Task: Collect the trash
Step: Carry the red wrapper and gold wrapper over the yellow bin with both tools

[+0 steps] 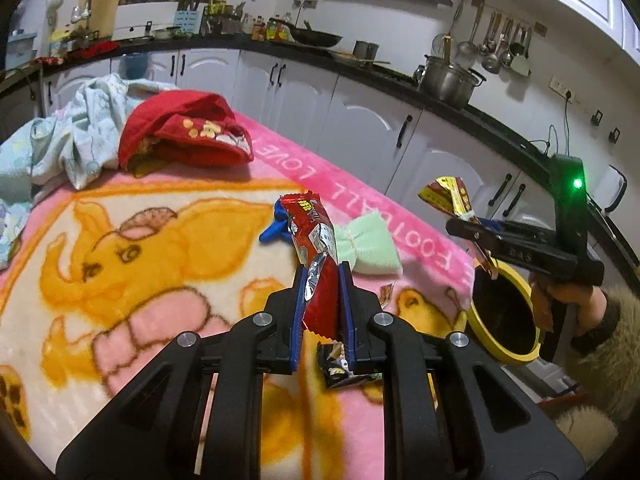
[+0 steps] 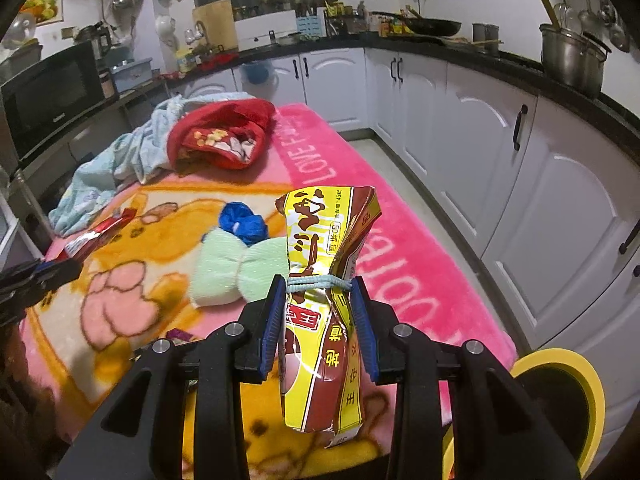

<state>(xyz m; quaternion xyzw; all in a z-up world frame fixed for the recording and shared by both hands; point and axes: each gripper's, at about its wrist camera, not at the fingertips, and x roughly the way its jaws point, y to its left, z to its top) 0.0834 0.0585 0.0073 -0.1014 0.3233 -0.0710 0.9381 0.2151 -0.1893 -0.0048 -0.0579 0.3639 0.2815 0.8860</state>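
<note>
Left gripper (image 1: 323, 280) clamps red wrapper (image 1: 316, 240), right gripper (image 2: 319, 292) seemingly yellow packet (image 2: 324, 264)

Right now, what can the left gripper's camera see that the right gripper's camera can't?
Only the left wrist view shows the small black wrapper lying on the blanket, and the person's hand with its furry sleeve.

Only the right wrist view shows the microwave and the string tied around the yellow snack bag.

Both show the red wrapper, the pink blanket, the green bow, the blue thing, the red cloth and the yellow-rimmed bin.
</note>
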